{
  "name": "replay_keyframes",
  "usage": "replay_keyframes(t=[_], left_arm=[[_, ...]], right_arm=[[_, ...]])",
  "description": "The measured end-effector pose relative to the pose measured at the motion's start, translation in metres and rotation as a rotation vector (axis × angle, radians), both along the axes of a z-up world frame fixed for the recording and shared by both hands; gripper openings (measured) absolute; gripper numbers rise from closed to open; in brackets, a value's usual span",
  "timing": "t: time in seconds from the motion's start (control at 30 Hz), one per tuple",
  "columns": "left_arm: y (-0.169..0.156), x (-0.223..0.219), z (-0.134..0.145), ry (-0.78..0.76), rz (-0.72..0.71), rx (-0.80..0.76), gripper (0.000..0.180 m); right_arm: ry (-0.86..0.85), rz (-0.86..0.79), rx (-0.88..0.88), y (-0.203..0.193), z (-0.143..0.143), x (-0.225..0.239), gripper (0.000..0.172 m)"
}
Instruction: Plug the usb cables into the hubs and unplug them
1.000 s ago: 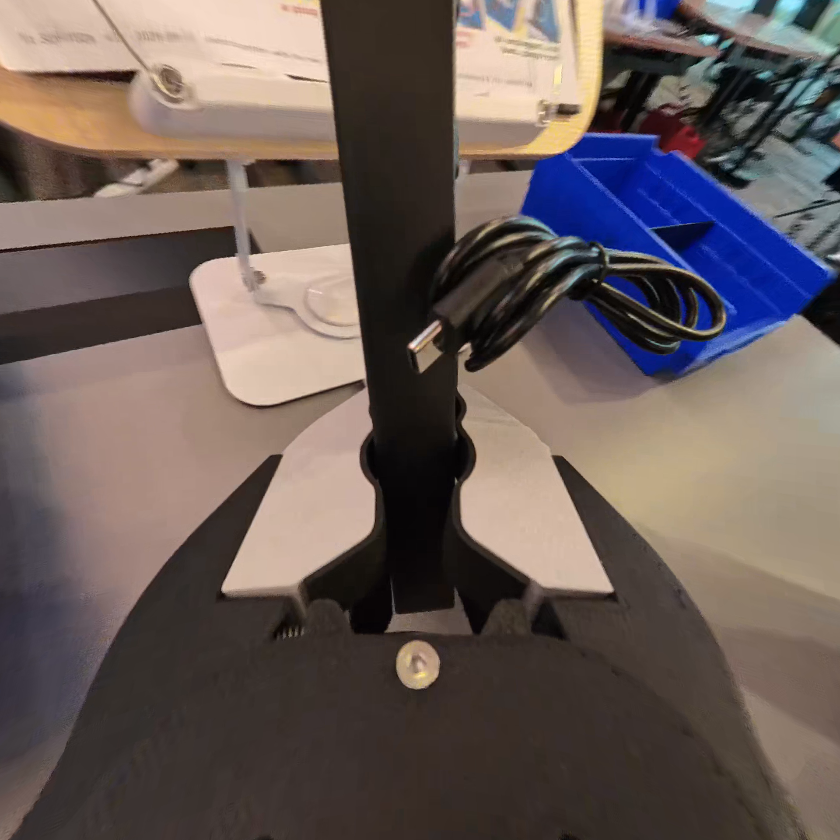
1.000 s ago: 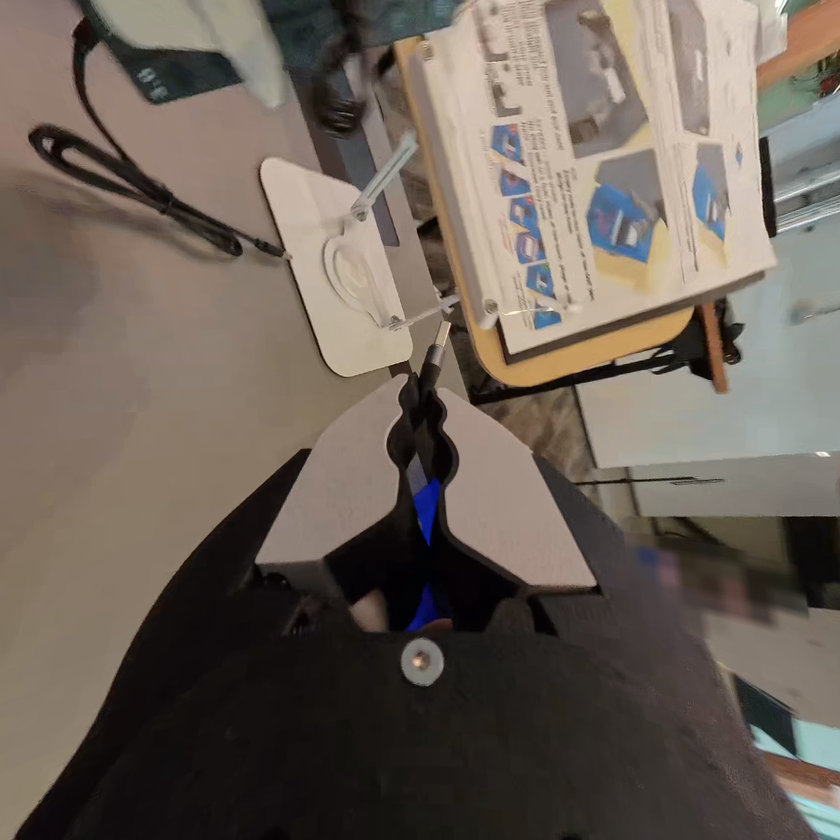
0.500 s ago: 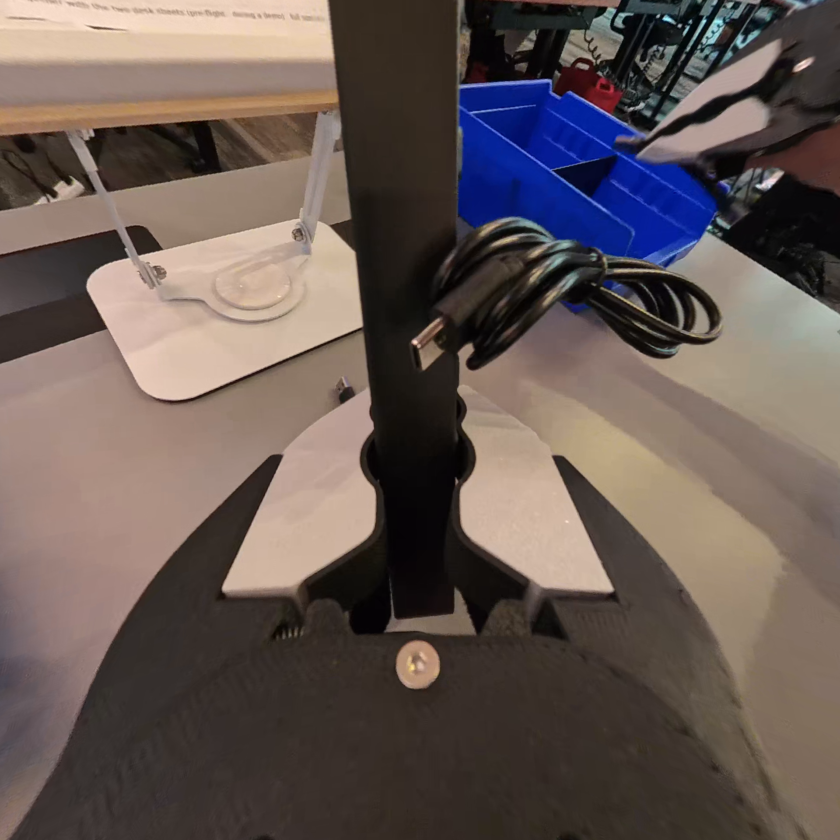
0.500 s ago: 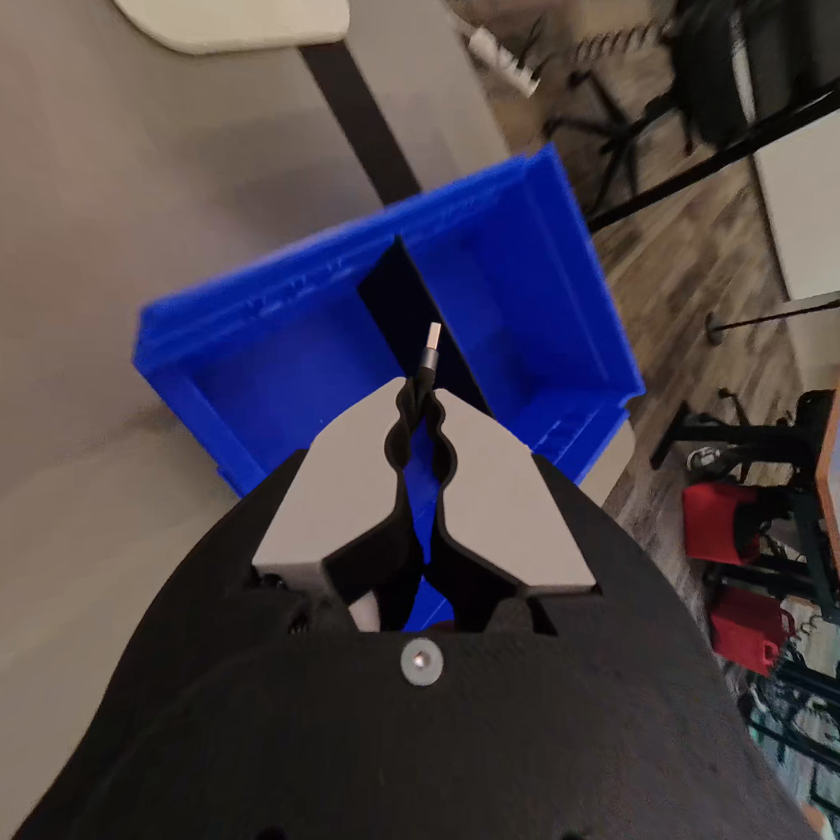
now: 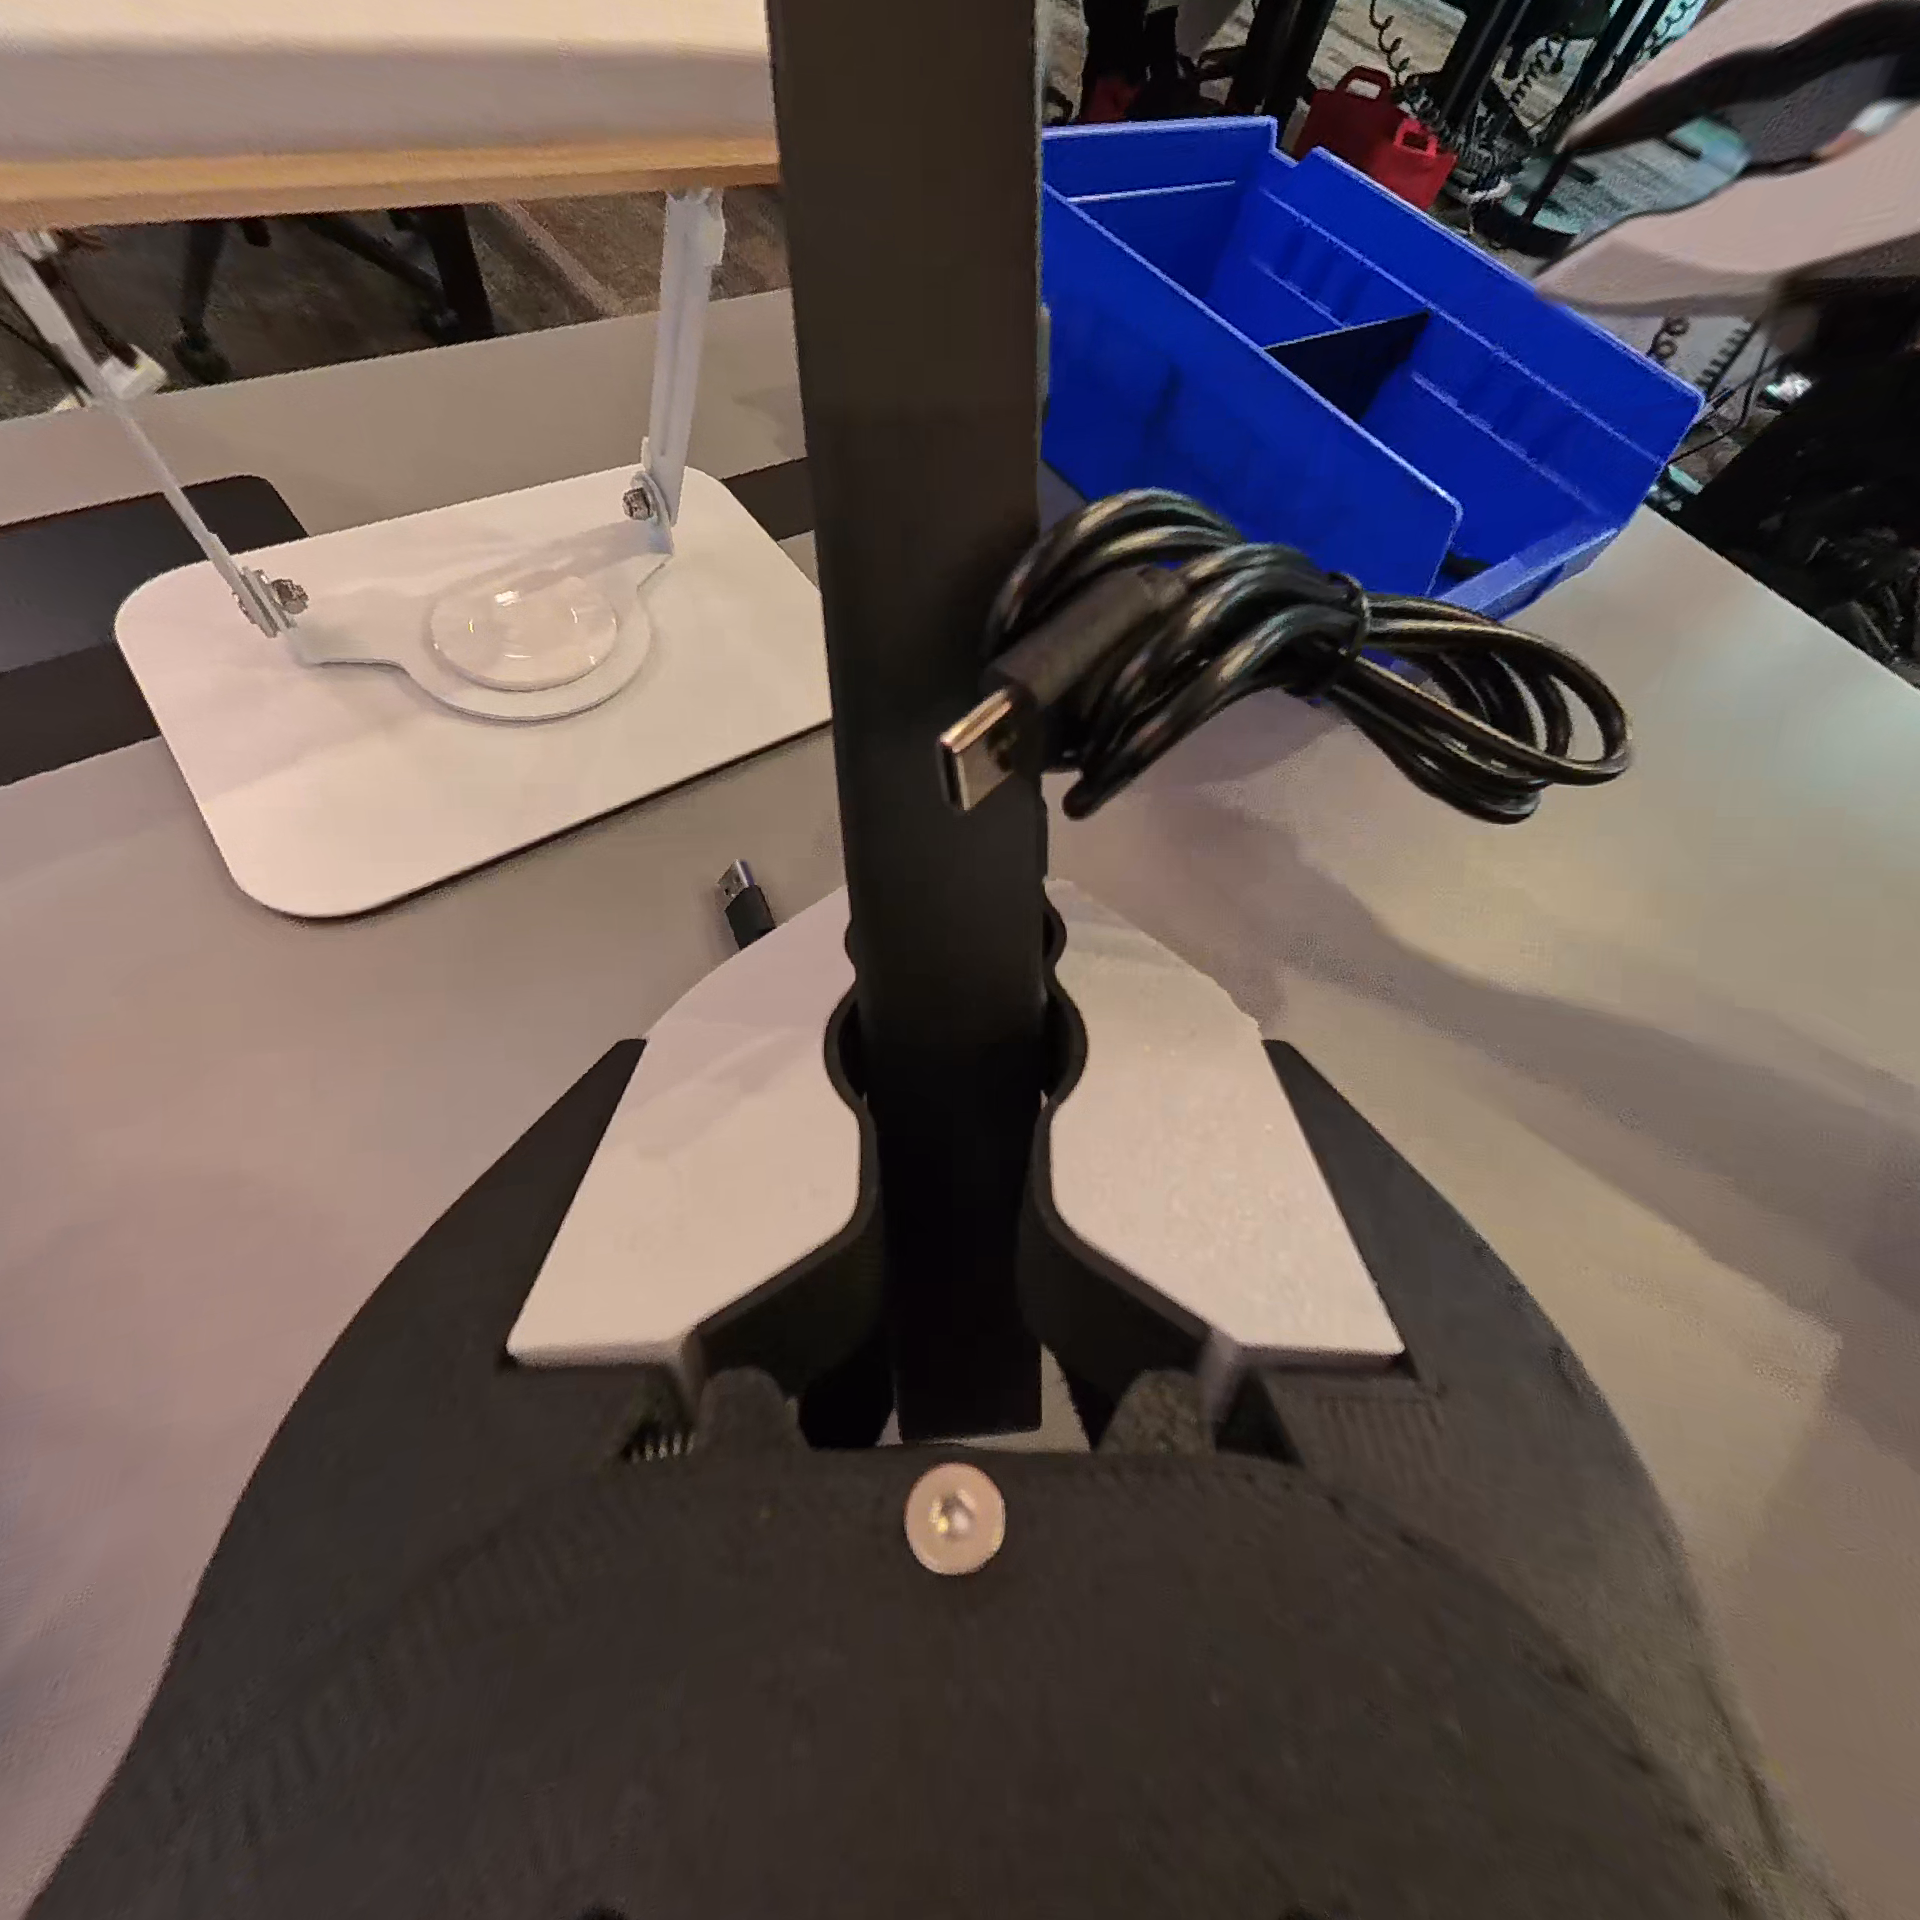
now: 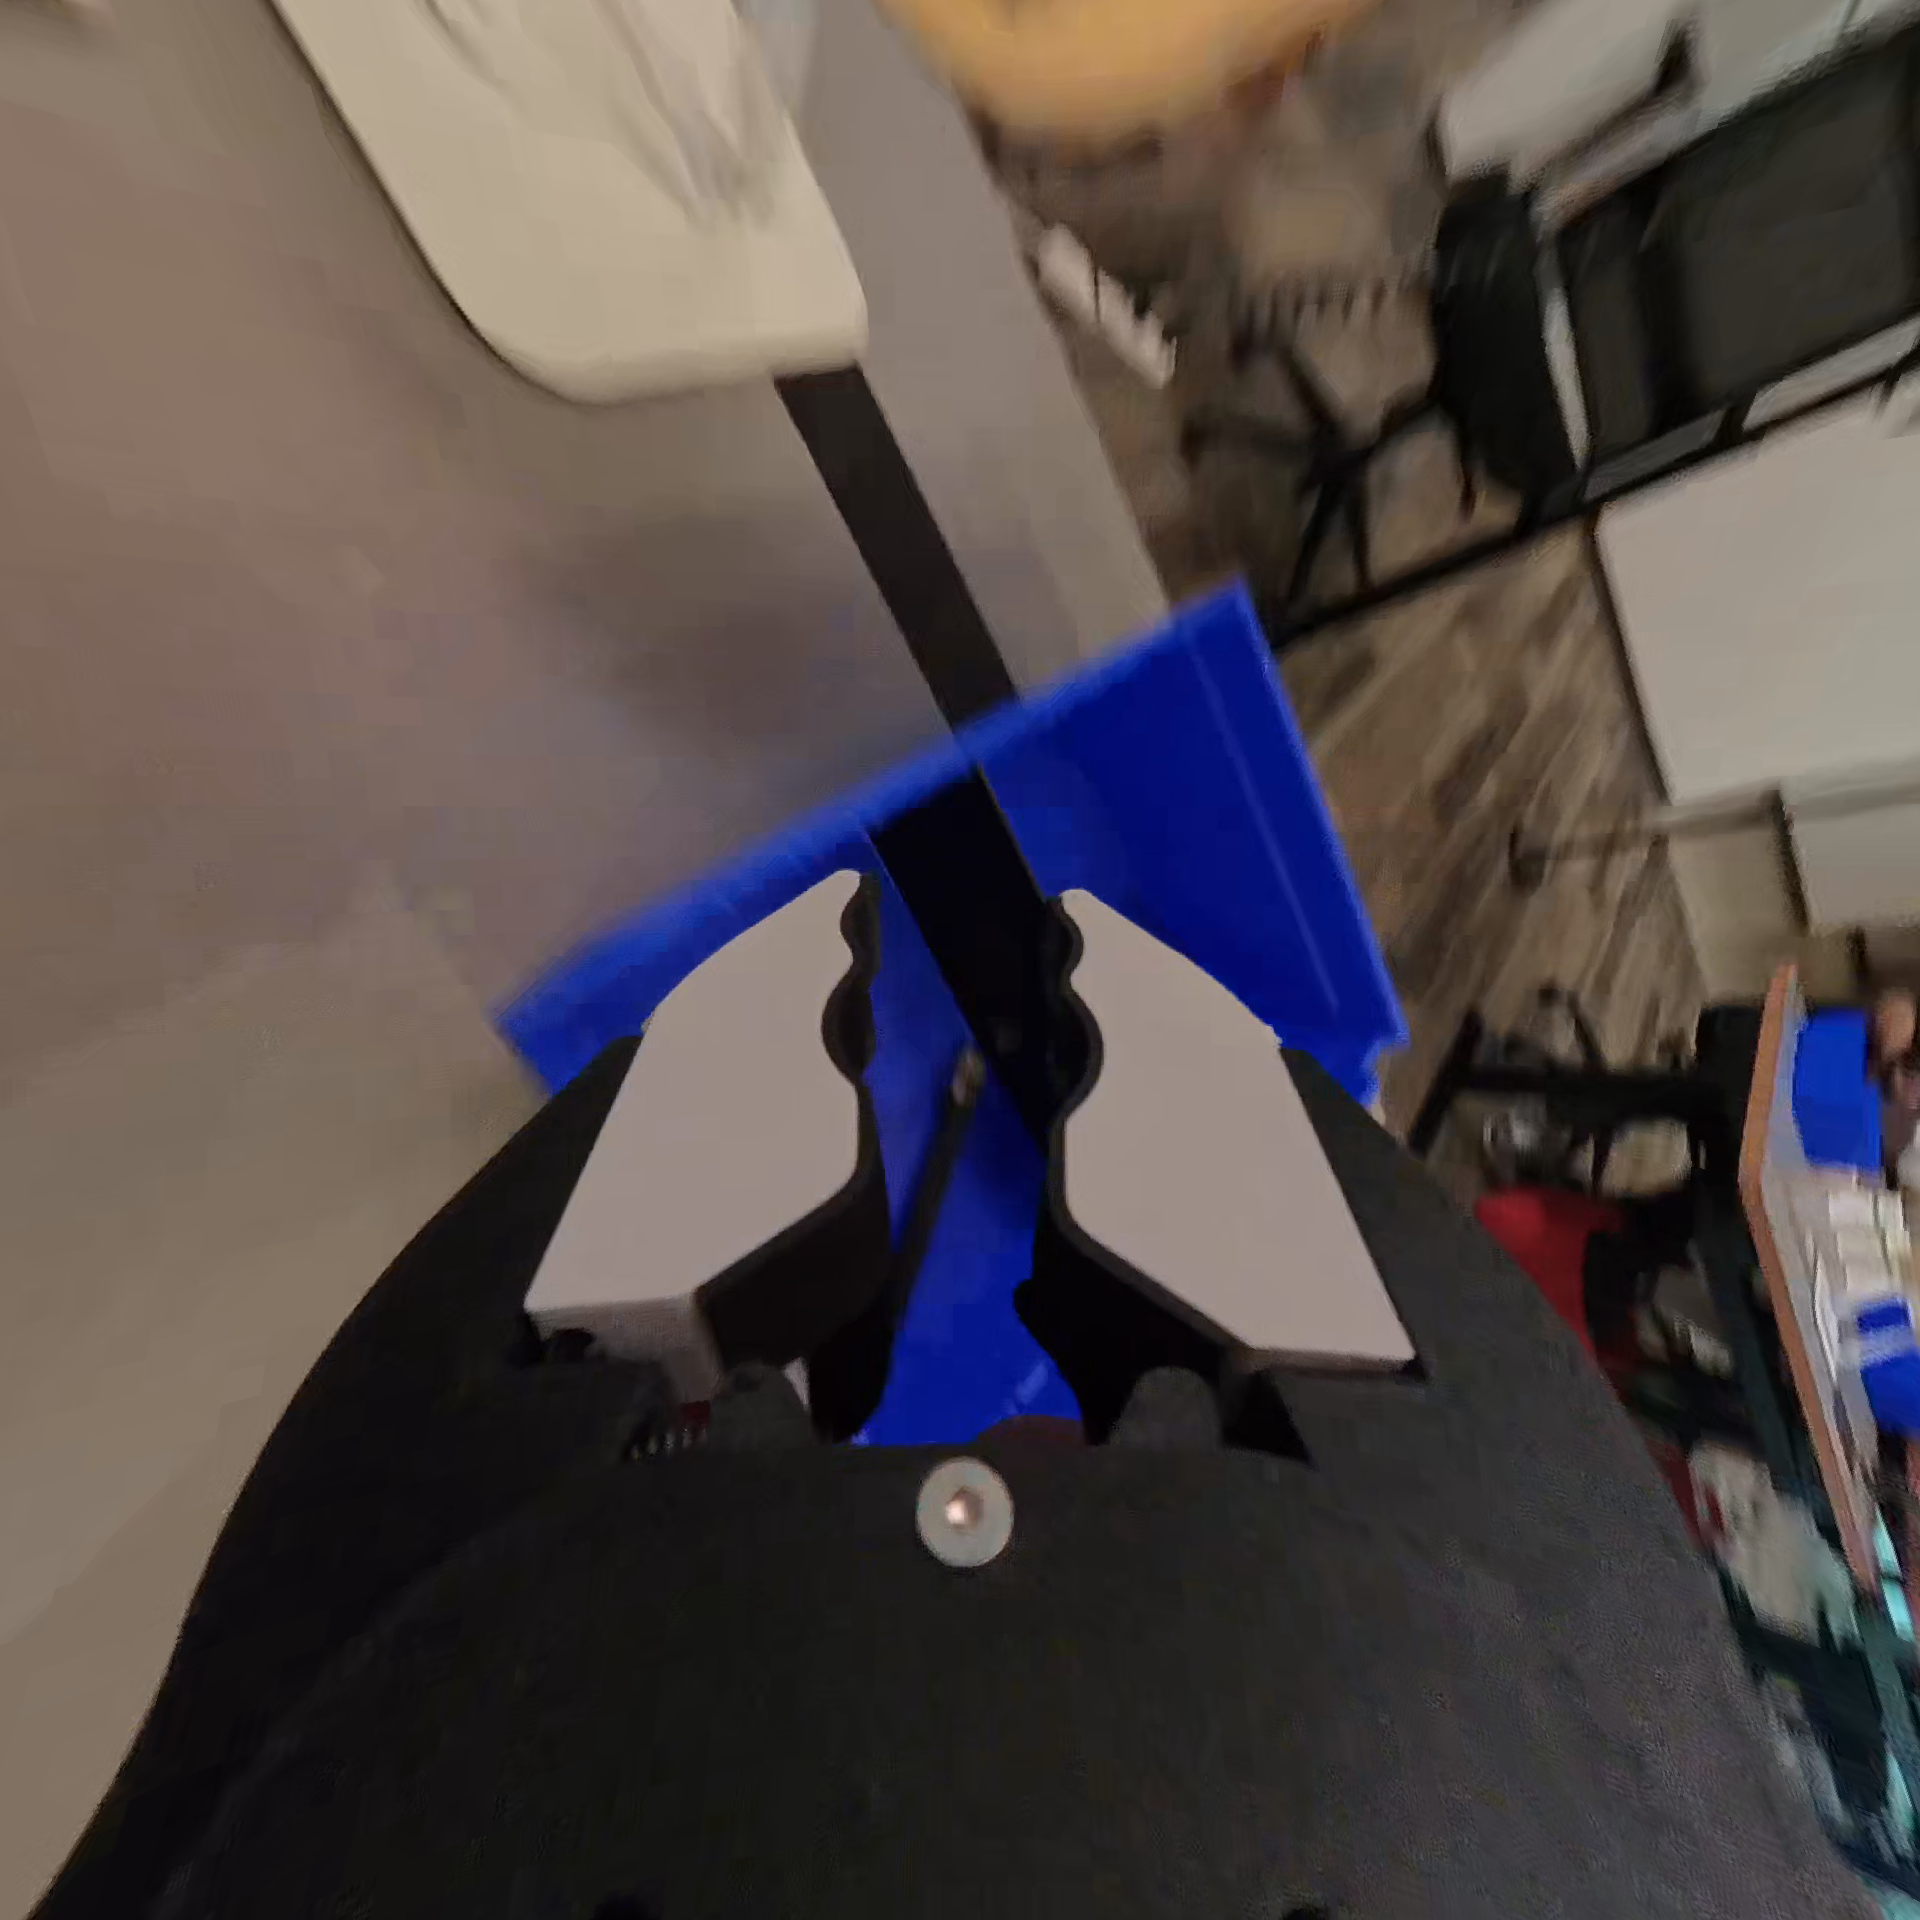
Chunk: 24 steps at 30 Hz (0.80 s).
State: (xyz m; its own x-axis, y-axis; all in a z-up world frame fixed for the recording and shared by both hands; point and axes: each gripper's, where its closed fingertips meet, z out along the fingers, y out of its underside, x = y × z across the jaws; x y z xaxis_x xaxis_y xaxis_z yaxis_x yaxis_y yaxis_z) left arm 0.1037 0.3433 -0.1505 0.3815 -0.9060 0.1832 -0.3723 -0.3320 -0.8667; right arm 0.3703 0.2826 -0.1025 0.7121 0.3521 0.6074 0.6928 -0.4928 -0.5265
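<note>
My left gripper (image 5: 951,935) is shut on a long black hub (image 5: 914,416) and holds it upright above the grey table (image 5: 312,1091). A coiled black cable (image 5: 1299,665) hangs at the hub's right side, its metal plug (image 5: 987,743) pointing down-left. Another black USB plug (image 5: 743,902) lies on the table just left of my left fingers. My right gripper (image 6: 961,914) is open above the blue bin (image 6: 1174,790). A thin cable with a metal plug (image 6: 964,1075) hangs loose between its fingers, apart from both pads. This view is blurred.
The blue bin (image 5: 1351,343) with a dark divider stands at the table's back right. A white stand base (image 5: 416,748) carries a tilted board at the back left. A black strip (image 6: 883,540) runs across the table. Chairs and red items stand beyond the table edge. Left tips to right tips: about 30 cm.
My right gripper was shut on the cable's plug over the bin; now its jaws are open and the cable has slipped back, loose between the fingers. The left gripper keeps its hold on the hub.
</note>
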Motion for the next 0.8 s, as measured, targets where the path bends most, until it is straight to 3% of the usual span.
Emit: replay_keyframes(t=[0.13,0.3,0.37,0.47,0.53,0.6,0.77,0.8], left_arm=[[-0.004,0.008,0.002,0.003,0.013,-0.003,0.026],[-0.018,0.017,0.005,0.010,-0.006,0.010,0.026],[-0.021,0.020,0.007,0.021,0.003,0.032,0.026],[-0.023,0.021,0.014,-0.021,-0.001,0.035,0.026],[-0.023,0.019,0.016,-0.034,-0.004,0.024,0.026],[-0.020,0.017,0.018,-0.030,0.009,0.064,0.026],[-0.021,0.020,0.024,-0.033,0.023,0.131,0.026],[-0.023,0.021,0.026,-0.040,0.020,0.149,0.026]], right_arm=[[0.077,0.249,0.170,-0.009,0.042,-0.124,0.033],[0.041,0.368,0.183,-0.001,0.036,-0.217,0.050],[0.001,0.352,0.153,0.010,0.023,-0.230,0.054],[-0.054,0.352,0.149,0.018,0.015,-0.238,0.038],[0.014,0.373,0.117,0.016,0.013,-0.245,0.025],[0.101,0.382,0.065,0.011,0.011,-0.249,0.037],[0.099,0.348,0.140,0.005,0.034,-0.249,0.070],[0.104,0.342,0.149,0.005,0.038,-0.250,0.067]])
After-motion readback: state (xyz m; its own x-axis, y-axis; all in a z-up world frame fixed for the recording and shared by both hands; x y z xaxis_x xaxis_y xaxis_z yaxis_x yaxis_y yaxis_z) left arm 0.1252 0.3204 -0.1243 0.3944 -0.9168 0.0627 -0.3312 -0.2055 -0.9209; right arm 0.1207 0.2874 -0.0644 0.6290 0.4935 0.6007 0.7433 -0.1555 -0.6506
